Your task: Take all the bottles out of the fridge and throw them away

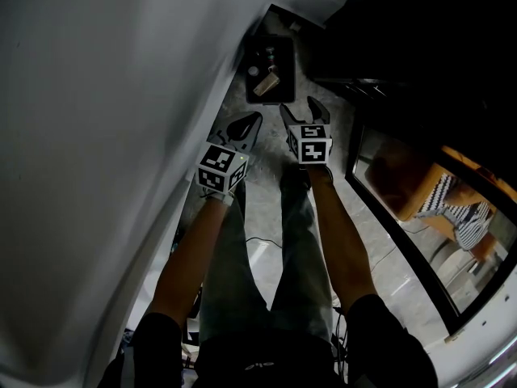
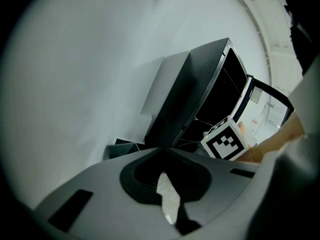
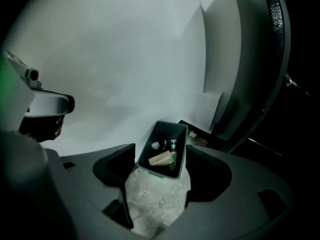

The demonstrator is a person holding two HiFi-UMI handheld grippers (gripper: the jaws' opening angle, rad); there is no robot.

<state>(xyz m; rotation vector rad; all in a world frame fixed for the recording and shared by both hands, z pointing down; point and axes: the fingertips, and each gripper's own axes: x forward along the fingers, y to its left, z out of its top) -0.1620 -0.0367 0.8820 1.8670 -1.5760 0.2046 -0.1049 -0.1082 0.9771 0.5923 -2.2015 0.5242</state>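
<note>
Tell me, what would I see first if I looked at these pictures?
You'd first spot the two grippers with black-and-white cubes, held out over the floor. The left gripper is shut, and the right gripper is wide open with nothing in it. Just past them a dark bin sits by the white wall, with bottles inside.

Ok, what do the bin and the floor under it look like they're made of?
Bin: probably moulded plastic, dark grey and matte, judging by its thin, smooth walls and rounded rim. Floor: pale with irregular veining and a faint sheen, so marble or marble-look tile; the pictures can't settle which.
</note>
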